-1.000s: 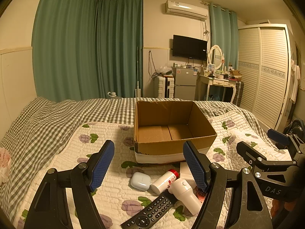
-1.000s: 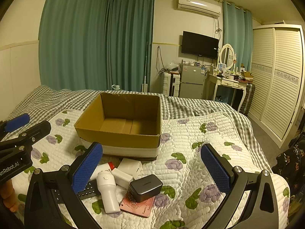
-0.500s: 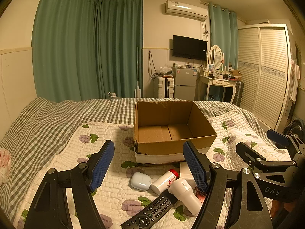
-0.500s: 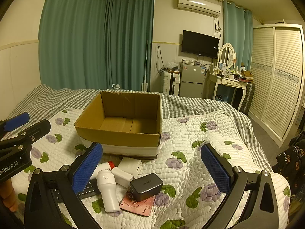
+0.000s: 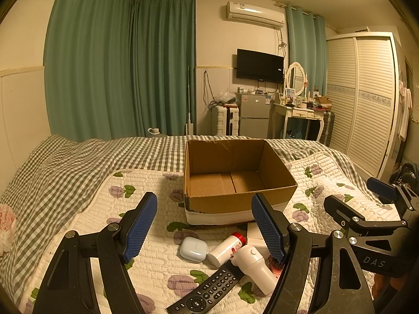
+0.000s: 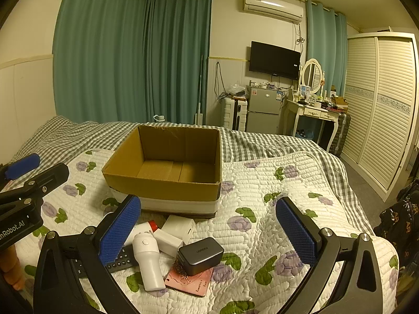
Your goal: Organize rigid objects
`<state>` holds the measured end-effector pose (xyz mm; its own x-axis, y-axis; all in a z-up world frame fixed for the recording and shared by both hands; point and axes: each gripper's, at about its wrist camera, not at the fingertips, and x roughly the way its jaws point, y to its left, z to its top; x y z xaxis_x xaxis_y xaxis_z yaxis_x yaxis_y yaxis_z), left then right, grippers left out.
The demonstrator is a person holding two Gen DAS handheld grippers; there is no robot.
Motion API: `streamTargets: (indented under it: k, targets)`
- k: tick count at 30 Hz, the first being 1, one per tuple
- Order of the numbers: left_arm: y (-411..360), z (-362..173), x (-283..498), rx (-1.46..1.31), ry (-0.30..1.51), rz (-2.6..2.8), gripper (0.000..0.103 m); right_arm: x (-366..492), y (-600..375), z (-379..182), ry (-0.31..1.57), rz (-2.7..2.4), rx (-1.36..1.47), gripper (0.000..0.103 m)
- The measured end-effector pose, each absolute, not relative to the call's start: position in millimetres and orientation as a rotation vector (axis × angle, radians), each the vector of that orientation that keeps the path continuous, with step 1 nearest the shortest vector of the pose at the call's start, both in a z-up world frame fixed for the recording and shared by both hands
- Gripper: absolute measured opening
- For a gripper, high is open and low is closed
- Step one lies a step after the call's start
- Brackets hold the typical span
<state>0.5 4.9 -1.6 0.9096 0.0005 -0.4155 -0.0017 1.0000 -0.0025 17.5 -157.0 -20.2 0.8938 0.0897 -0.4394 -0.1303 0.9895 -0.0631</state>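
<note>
Your left gripper [image 5: 204, 225] is released, holding nothing, above the quilt [image 5: 86, 225]; your right gripper [image 6: 207, 231] is likewise spread wide and grasps nothing; the box [image 5: 235, 180] sits open on the far side of the pile; near it lie an earbud case [image 5: 193, 245], a bottle [image 5: 226, 248] with a red cap, a white device [image 6: 146, 259] and a remote [image 5: 207, 291]; to the right, a grey charger [image 6: 200, 255] rests on a pink card [image 6: 191, 282], touching a white adapter [image 6: 179, 226].
</note>
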Motion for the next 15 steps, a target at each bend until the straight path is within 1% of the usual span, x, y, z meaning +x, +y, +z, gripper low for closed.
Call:
streamTargets:
  k: [4,7,10,15]
  targets:
    - [4,-2,0,0.007,0.432,-0.018,0.077,17,-157,-21,0.455,0.115,-0.092,0.103]
    - [3,-12,5,0.025,0.477,-0.036,0.077,18,-157,-24,0.470,0.116,-0.096,0.103]
    - [1,-36,15,0.055,0.581,-0.046,0.077,22,-158,-32,0.505,0.117,-0.110,0.103]
    - [-1,-90,31,0.114,0.794,-0.061,0.075,36,-159,-58,0.614,0.125,-0.137,0.103]
